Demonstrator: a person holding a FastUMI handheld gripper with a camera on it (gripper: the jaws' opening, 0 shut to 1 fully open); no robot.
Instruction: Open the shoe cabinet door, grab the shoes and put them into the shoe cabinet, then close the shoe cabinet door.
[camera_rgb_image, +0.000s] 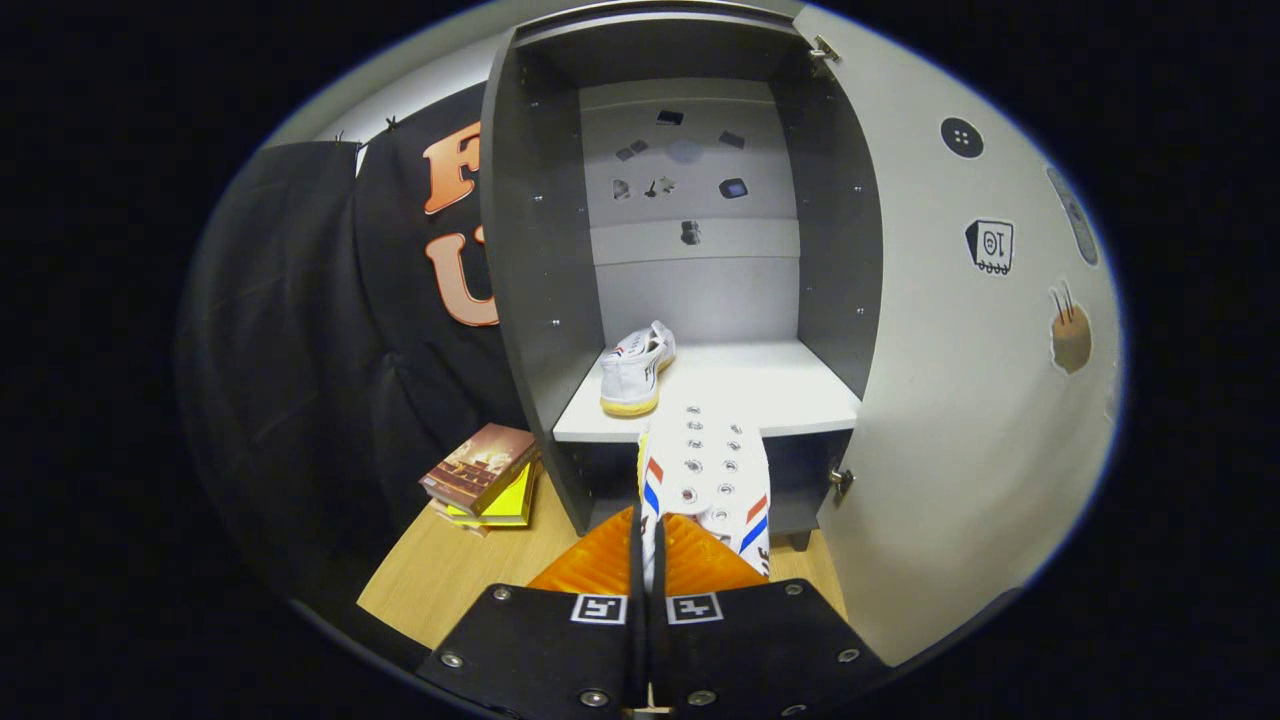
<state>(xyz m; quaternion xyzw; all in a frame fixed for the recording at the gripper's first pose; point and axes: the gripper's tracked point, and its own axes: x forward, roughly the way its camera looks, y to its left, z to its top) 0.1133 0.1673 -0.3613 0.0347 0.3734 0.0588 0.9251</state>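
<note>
My gripper (650, 545) is shut on a white sneaker (712, 470) with red and blue stripes, pinching its side wall; the shoe's toe points at the front edge of the cabinet shelf (770, 395). A second white sneaker (634, 368) with a yellowish sole lies on the left part of that shelf, inside the grey shoe cabinet (530, 260). The cabinet door (960, 420) stands swung open to the right of the held shoe.
A small stack of books (480, 475) lies on the wooden floor (450, 570) left of the cabinet's base. Stickers dot the inner face of the open door. Small dark marks show on the cabinet's back wall.
</note>
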